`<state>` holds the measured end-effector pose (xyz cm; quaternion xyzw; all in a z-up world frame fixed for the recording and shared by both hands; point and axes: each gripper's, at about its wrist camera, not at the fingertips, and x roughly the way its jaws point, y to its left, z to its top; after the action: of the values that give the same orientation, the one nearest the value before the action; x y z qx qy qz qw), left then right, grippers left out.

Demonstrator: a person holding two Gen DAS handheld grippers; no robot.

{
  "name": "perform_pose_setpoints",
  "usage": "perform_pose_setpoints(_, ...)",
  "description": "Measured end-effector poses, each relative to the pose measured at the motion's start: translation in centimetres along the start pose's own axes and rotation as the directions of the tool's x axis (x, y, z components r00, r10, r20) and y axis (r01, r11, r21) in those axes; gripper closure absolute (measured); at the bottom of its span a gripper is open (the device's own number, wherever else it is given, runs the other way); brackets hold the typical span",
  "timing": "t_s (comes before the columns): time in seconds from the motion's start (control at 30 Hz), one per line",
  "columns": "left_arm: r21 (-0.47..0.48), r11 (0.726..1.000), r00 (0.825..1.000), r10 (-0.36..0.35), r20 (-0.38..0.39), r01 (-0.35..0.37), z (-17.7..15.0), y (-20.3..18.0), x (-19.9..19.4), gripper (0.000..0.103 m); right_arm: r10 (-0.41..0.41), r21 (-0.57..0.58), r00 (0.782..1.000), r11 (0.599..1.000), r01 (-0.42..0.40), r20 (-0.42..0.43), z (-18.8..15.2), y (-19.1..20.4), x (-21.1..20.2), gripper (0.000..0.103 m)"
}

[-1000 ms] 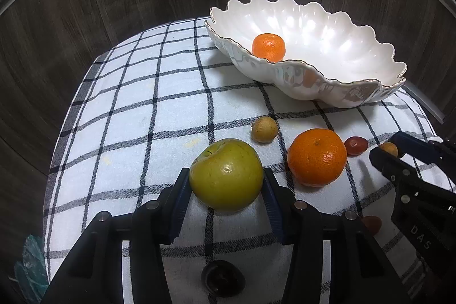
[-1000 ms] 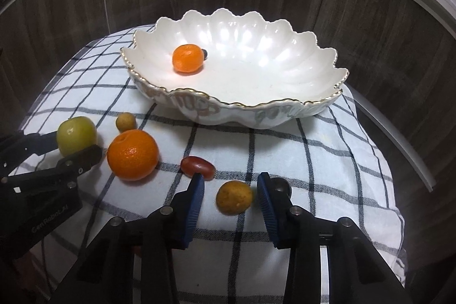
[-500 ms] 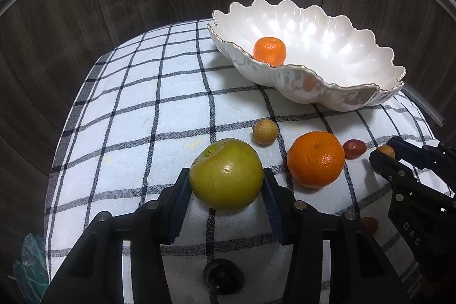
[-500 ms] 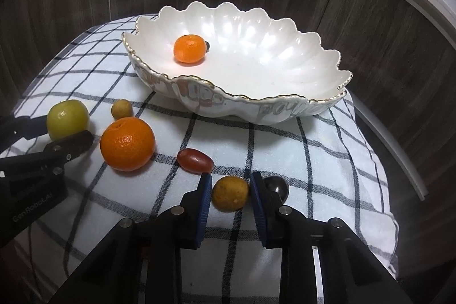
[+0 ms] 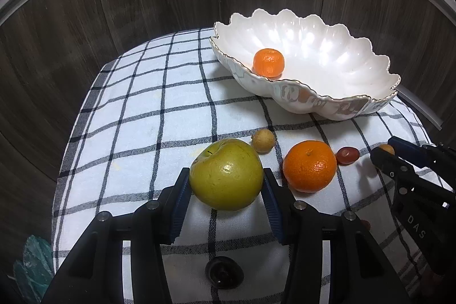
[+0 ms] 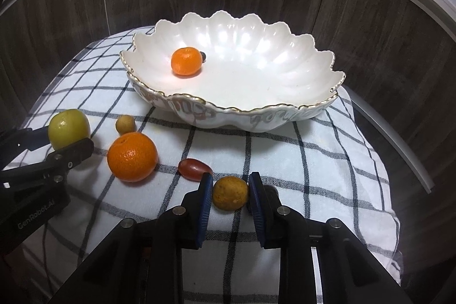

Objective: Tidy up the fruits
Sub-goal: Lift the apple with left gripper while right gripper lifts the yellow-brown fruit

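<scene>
Two fruits (image 6: 132, 156) (image 6: 195, 169) beside bowl (image 6: 285, 116)

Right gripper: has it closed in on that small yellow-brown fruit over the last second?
Yes. The right gripper has narrowed: its blue pads now touch both sides of the small fruit, which sits in the same spot beside the red fruit.

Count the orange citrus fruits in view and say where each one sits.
2. The small mandarin lies inside the white bowl, near its left side. The larger orange rests on the checked cloth in front of the bowl. None seems hidden.
</scene>
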<state>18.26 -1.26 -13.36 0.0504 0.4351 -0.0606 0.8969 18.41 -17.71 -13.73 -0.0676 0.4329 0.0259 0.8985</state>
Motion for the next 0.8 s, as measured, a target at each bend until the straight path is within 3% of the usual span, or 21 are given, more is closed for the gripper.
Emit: perform_pose_setpoints(0.8,-0.015,1.0,0.998,0.023,0.051,-0.022,2.6,-0.4,-2.9,0.055,0.012,0.048,0.995,0.999,-0.017,0.1,2.7,-1.2,-3.3,0.076)
